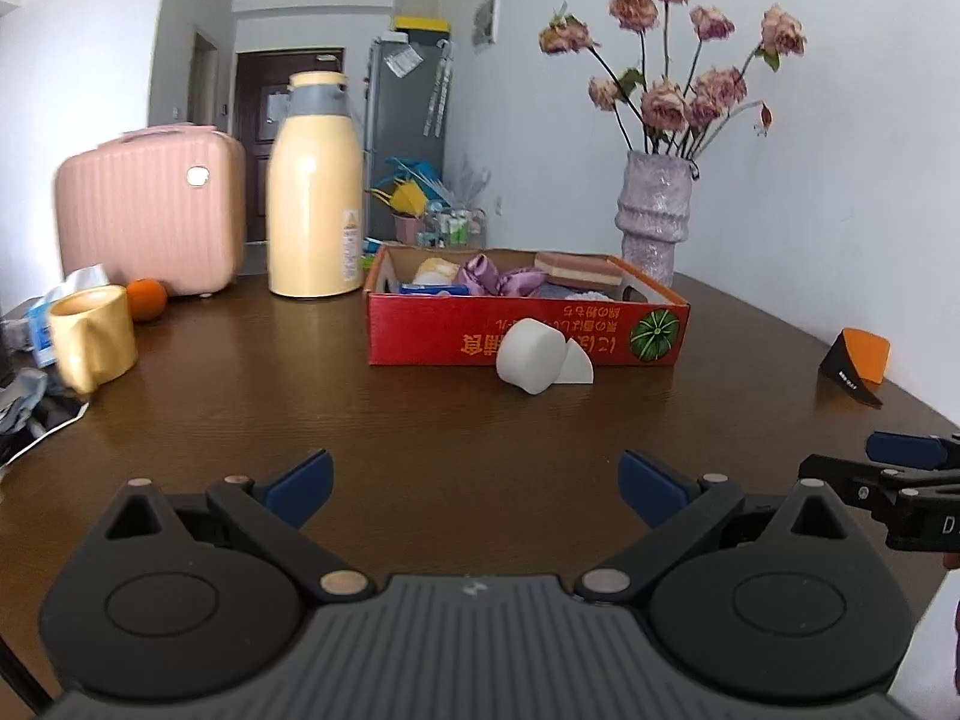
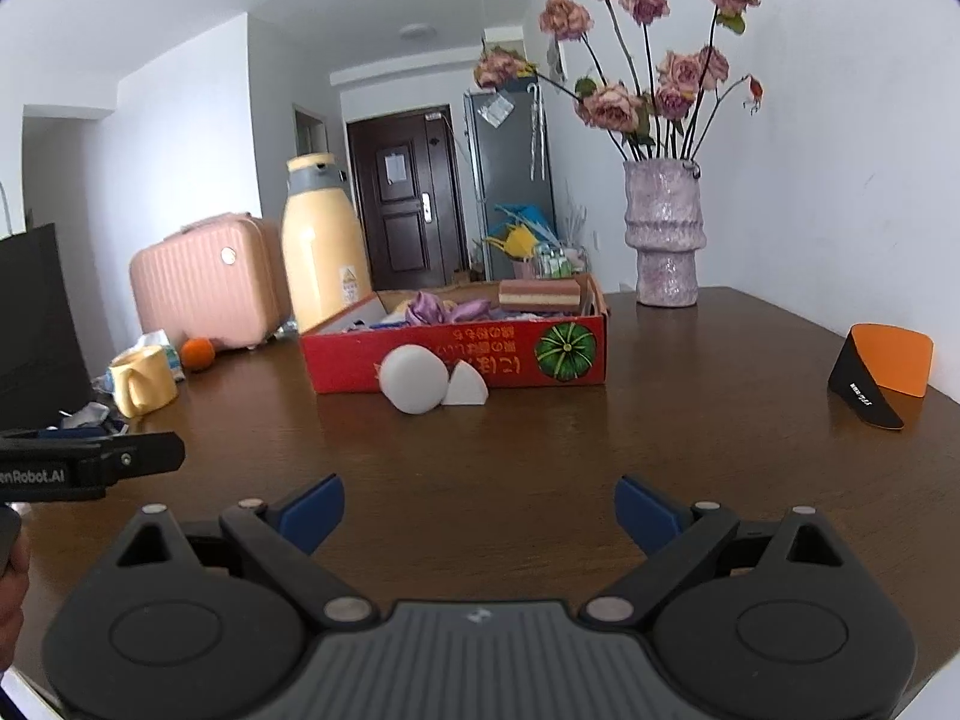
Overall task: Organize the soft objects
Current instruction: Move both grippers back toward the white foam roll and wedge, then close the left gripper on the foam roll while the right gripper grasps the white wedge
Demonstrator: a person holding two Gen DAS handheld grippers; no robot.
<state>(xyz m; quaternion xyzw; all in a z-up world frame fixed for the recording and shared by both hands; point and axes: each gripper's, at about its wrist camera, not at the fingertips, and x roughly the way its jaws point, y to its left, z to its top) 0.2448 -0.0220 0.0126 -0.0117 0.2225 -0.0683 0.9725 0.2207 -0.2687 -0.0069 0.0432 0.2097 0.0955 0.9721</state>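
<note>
I see both tools empty above the brown table [image 1: 456,420]: left gripper [image 1: 475,489] has its blue fingers spread wide, right gripper [image 2: 479,513] the same. At 12 o'clock sits the red cardboard box [image 1: 528,330], holding a purple cloth [image 1: 498,276], a striped sponge [image 1: 579,270] and other soft bits I can't identify. Two white foam pieces lie touching its front wall: a round foam block [image 2: 414,381] and, touching it at its 3 o'clock, a foam wedge [image 2: 465,387]. Orange-black pad [image 2: 882,372] at 2 o'clock, well apart. Yellow mug [image 1: 93,336] at 10 o'clock.
</note>
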